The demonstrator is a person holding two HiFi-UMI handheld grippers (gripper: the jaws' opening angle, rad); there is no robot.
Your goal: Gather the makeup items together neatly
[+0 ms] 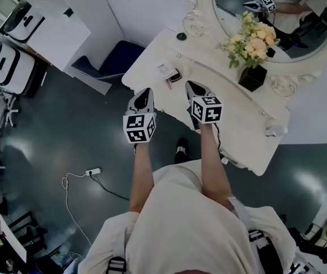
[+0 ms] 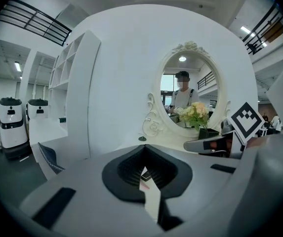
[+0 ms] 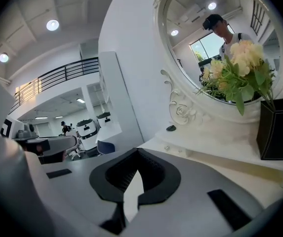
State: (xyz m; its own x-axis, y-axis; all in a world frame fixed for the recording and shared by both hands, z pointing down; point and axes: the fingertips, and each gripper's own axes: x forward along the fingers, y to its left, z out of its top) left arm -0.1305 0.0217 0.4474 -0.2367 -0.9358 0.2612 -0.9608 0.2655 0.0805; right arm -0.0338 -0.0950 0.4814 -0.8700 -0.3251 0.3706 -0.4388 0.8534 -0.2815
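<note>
Several small makeup items lie near the left end of the white vanity table: a dark compact, a white flat piece and a slim pink stick. A small dark round lid sits further back by the mirror's base and also shows in the left gripper view. My left gripper hovers at the table's front edge, just short of these items, jaws shut and empty. My right gripper is over the table to their right, also shut with nothing in it.
An ornate oval mirror stands at the table's back, with a flower bunch in a black vase before it. A blue chair is left of the table. White machines stand far left. A power strip lies on the floor.
</note>
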